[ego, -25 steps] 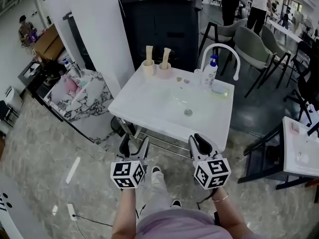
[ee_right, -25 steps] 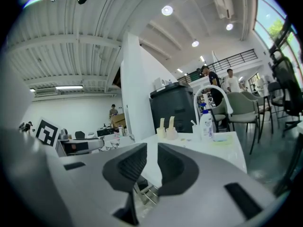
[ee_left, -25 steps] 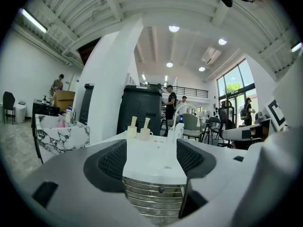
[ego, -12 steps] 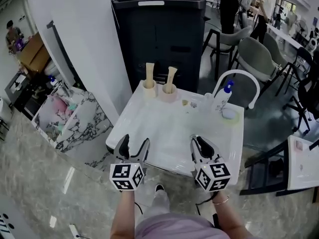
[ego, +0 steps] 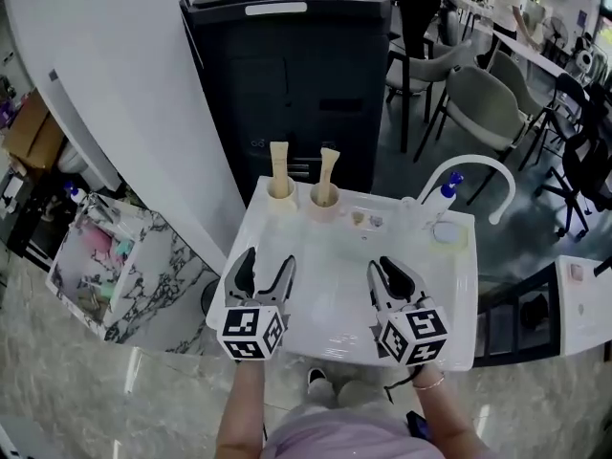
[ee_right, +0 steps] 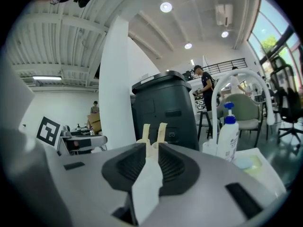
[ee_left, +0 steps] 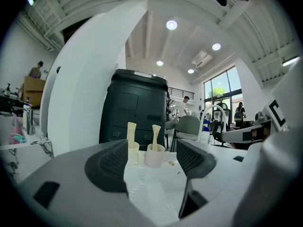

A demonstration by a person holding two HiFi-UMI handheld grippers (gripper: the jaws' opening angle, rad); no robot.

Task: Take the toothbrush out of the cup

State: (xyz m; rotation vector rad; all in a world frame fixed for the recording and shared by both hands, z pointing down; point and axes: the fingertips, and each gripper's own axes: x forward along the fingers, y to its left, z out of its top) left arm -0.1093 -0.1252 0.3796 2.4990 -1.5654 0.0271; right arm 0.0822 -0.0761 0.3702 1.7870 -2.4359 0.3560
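Two cups stand at the back edge of the white sink table (ego: pixel 287 318). The cream cup (ego: pixel 280 199) on the left holds one pale toothbrush (ego: pixel 278 161). The pink cup (ego: pixel 324 202) beside it holds another toothbrush (ego: pixel 328 165). My left gripper (ego: pixel 263 268) hovers over the table's front left, open and empty, well short of the cups. In the left gripper view the cream cup (ee_left: pixel 134 151) and pink cup (ee_left: pixel 154 156) show between the jaws of the left gripper (ee_left: pixel 150 157). My right gripper (ego: pixel 390 273) is over the front right, open with a narrower gap and empty. The right gripper (ee_right: pixel 151 162) frames both toothbrushes (ee_right: pixel 154 131) far off.
A pump bottle (ego: pixel 442 197) and an arched white faucet (ego: pixel 469 170) stand at the table's back right, with a soap dish (ego: pixel 447 233) beside them. A tall dark cabinet (ego: pixel 287 75) rises right behind the cups. A white pillar (ego: pixel 115 94) is at left, chairs (ego: pixel 478 94) at right.
The person has stepped up to the table. Both grippers have moved from in front of the table's edge to above its front part, closer to the cups. Neither holds anything.
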